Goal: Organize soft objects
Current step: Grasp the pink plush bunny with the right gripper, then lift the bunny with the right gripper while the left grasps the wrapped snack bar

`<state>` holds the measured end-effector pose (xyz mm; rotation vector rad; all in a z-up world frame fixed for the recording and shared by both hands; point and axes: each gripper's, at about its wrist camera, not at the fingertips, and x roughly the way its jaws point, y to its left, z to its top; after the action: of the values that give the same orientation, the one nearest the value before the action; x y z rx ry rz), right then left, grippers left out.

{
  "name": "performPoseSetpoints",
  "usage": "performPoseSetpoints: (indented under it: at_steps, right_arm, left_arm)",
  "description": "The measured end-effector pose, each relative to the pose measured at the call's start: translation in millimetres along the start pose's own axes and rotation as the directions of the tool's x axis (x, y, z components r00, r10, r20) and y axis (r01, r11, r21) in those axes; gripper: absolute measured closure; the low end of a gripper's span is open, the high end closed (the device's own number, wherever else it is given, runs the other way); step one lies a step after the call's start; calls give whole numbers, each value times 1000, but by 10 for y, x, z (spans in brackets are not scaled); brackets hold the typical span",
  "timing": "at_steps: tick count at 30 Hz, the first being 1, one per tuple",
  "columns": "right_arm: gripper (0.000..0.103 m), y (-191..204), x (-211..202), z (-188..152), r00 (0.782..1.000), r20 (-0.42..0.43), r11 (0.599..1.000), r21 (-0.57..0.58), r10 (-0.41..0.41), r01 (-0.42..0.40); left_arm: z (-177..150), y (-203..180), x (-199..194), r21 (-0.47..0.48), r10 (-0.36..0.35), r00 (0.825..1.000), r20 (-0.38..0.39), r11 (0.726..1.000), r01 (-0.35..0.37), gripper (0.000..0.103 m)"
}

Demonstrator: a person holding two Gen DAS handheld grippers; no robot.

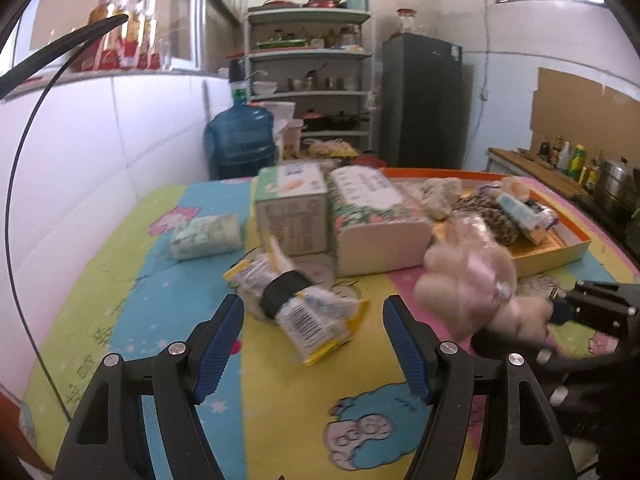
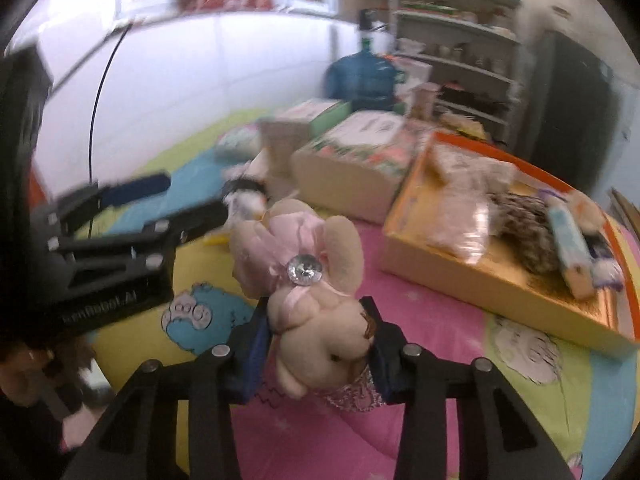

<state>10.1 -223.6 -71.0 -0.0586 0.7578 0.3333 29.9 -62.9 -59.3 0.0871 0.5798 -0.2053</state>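
My right gripper (image 2: 316, 344) is shut on a cream plush rabbit (image 2: 320, 320) with a pink bow and a clear gem; its blue pads squeeze the toy's body. The same rabbit (image 1: 468, 280) shows blurred at the right of the left wrist view, held above the mat. My left gripper (image 1: 314, 340) stands open over the mat, just short of a tissue pack (image 1: 296, 304) with yellow edges and a black band. An orange-rimmed tray (image 2: 472, 276) holds a speckled plush (image 2: 524, 232), other soft toys and a small light-blue pack.
A green-white carton (image 1: 290, 212) and a floral tissue box (image 1: 376, 216) stand mid-table. A small wrapped tissue pack (image 1: 208, 236) lies left of them. Behind the colourful cartoon mat (image 1: 280, 400) are a blue water jug (image 1: 240, 136), a shelf and a dark fridge.
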Motion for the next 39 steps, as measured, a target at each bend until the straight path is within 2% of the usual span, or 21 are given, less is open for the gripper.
performPoseSetpoints:
  at_steps: [5,8,13,19,25,28,30,33,34,39]
  right_arm:
    - [60,-223,-288,18,993,105,993,112,-57,45]
    - [60,-302,-325,24,992,113,989,144,-60,44]
    - [60,-316,-303,55,992,120,989,143,-47,30]
    - [59,-316,-331,-55,989,148,990,143,-16,-5]
    - [59,-450,-392,-91,984,177,986,162,15,-45]
    - [59,-536,-400,-122,983,183,982,178,31,-64]
    - [59,-598,-412,-159,981,188,979,190,37,-73]
    - [59,-678,-433,-202,980,195,975,204,41,-82]
    - [59,-699,-437,-213,980,196,974,209,43,-85]
    - [59,-740,-434,-244,979,198,972,216,48,-91]
  left_arm:
    - [3,-31,56,24,31,999,-9,999,-30,29]
    - [-48,70,123,2,48,998,-34,999,-48,29]
    - [-118,284,179,-90,-7,998,-57,996,2,29]
    - [-2,334,408,-201,-112,988,-102,975,90,29]
    - [71,206,659,-214,-98,976,-192,975,56,30]
    - [74,114,741,-205,-76,973,-219,978,30,38]
    - [78,47,758,-191,-79,973,-217,981,37,47]
    - [88,0,774,-190,-85,973,-214,981,43,52]
    - [86,1,773,-196,-93,973,-210,979,51,57]
    - [64,12,733,-197,-103,976,-191,978,64,60]
